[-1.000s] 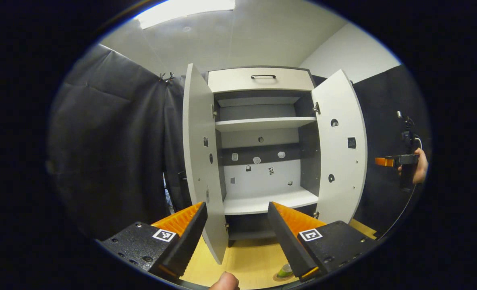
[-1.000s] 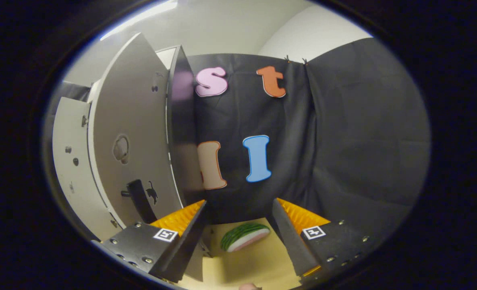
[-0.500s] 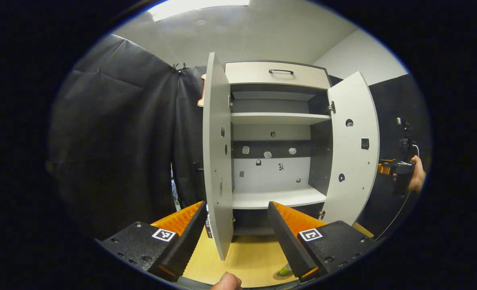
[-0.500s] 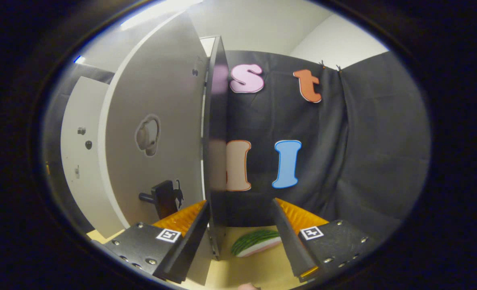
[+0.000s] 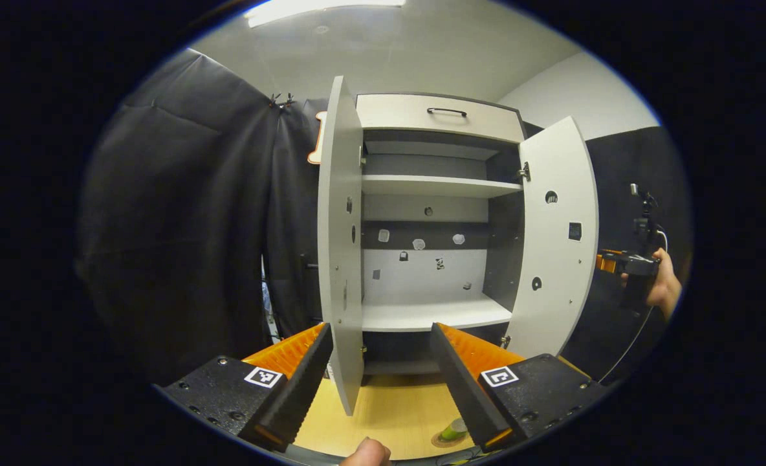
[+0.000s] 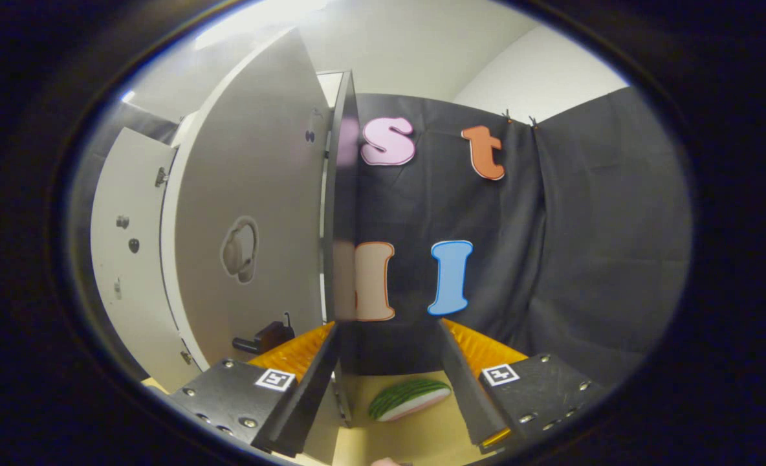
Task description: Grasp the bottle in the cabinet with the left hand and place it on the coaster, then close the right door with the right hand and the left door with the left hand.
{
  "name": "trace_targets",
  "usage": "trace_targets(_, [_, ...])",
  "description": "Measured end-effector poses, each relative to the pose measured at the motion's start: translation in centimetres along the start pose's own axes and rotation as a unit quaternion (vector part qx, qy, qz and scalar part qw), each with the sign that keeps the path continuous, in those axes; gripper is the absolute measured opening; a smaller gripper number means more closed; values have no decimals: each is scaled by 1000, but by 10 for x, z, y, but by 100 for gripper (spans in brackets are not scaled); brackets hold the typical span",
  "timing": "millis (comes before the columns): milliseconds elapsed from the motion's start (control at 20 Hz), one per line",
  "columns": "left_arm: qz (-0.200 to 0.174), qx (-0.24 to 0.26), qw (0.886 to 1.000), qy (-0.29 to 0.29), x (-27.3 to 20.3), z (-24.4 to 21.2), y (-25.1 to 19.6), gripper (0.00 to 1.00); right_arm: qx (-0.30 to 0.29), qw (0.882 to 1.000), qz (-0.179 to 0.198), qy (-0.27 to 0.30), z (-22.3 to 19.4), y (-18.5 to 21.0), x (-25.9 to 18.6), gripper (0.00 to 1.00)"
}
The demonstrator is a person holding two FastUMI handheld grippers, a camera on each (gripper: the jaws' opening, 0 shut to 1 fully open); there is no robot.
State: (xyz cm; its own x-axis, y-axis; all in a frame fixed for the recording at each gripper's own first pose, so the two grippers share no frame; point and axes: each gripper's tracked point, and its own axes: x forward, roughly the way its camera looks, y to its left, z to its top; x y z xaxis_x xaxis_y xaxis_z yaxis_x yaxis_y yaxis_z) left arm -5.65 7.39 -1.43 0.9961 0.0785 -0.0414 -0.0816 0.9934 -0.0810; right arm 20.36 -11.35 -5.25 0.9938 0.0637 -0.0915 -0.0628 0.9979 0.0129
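A: Grey-and-white laminate cabinet [image 5: 431, 213], both doors swung out. Left grey door [image 5: 339, 239] is seen edge-on; right grey door [image 5: 558, 233] is angled outward. Shelves inside are bare.

B: The bottle?

A: Small green bottle [image 5: 453, 430] stands on a round brown coaster [image 5: 444, 440] on the pale wooden table [image 5: 389, 414], in front of the cabinet.

B: State of the hand-held grippers?

A: Left hand-held gripper [image 5: 380, 353], fingers spread wide, holds nothing, the left door's edge between them in view. Right hand-held gripper [image 6: 388, 353], also wide and empty, sits just behind the right door's outer face [image 6: 253, 213]. A green-striped melon slice [image 6: 409, 398] lies on the table beyond it.
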Motion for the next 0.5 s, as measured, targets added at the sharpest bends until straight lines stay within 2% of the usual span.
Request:
trace_targets(100, [-20,-21,1000,10,4,-9,-10,96,-1,1000,2,-9,2,8,-2,89])
trace_targets(200, [-20,-16,1000,11,10,-10,-5,96,3,1000,17,-5,-1,24,-2,89])
trace_targets(250, [-21,-9,1000,13,10,-12,-5,93,2,1000,25,-3,-1,34,-2,84])
trace_targets(300, [-23,-4,1000,12,11,-10,-5,97,2,1000,29,-3,-1,43,-4,84])
trace_targets(350, [-27,-4,1000,11,12,-8,-5,97,5,999,31,-4,-1,50,-5,89])
trace_targets(400, [-31,-6,999,12,12,-8,-5,97,12,999,31,-3,-2,56,-4,84])
trace_targets(450, [-30,-7,999,14,12,-9,-1,96,18,999,33,2,-5,61,-6,89])
trace_targets(500, [-28,-6,999,14,12,-8,5,97,21,999,32,4,-6,65,-6,89])
